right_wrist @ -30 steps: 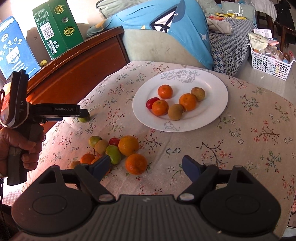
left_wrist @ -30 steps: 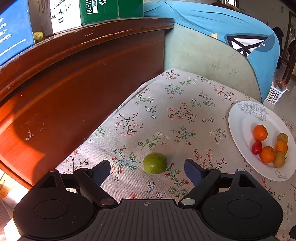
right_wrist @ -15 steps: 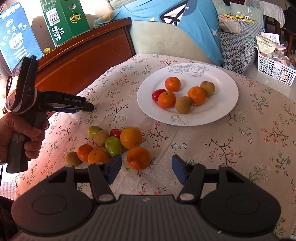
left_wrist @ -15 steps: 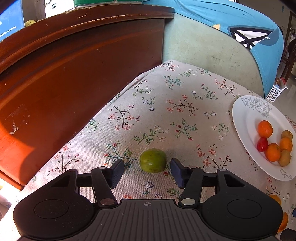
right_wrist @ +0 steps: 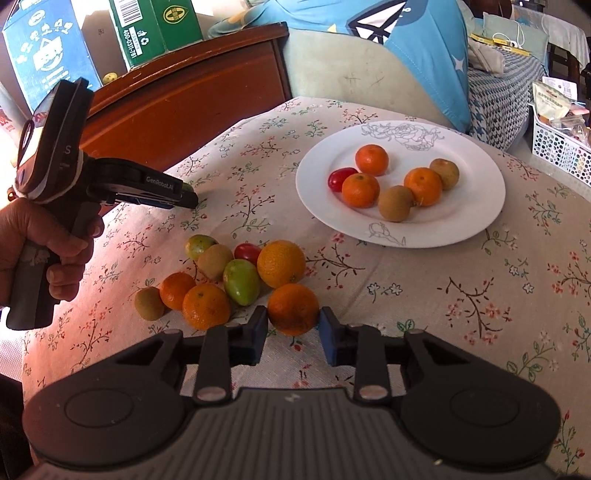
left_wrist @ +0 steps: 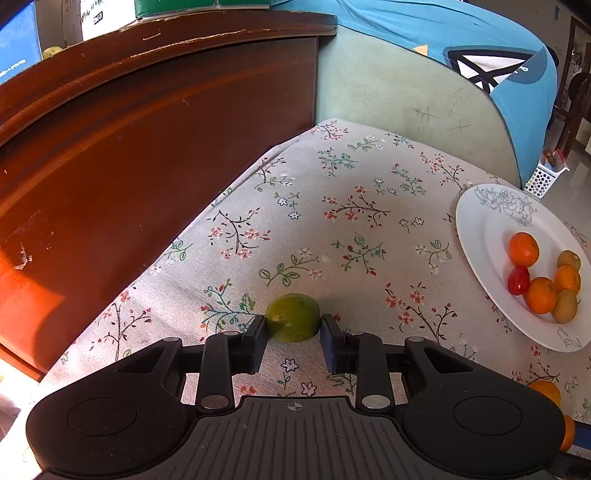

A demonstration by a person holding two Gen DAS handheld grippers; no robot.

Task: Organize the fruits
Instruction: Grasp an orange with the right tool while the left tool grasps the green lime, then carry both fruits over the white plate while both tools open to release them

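Note:
A green round fruit (left_wrist: 293, 315) lies on the flowered tablecloth (left_wrist: 351, 206). My left gripper (left_wrist: 293, 326) is closing its jaws on it, and both pads touch its sides. In the right wrist view my right gripper (right_wrist: 293, 325) is closing on an orange (right_wrist: 293, 308) at the near edge of a pile of several fruits (right_wrist: 240, 277); both pads touch it. A white plate (right_wrist: 461, 206) beyond the pile carries several oranges, kiwis and a red fruit. The same plate (left_wrist: 480, 221) shows at the right of the left wrist view. A hand (right_wrist: 40, 236) holds the left gripper (right_wrist: 184, 197) at the table's left.
A dark wooden board (left_wrist: 147, 147) rises along the table's left edge, with a green box (right_wrist: 155, 29) and a blue box (right_wrist: 48, 51) on top. A pale chair back with blue cloth (right_wrist: 406, 48) stands behind. A white basket (right_wrist: 557, 147) sits at the far right.
Both grippers' jaws have closed from wide apart onto their fruits: the left onto the green fruit, the right onto the orange. The right gripper came down and closer to the pile.

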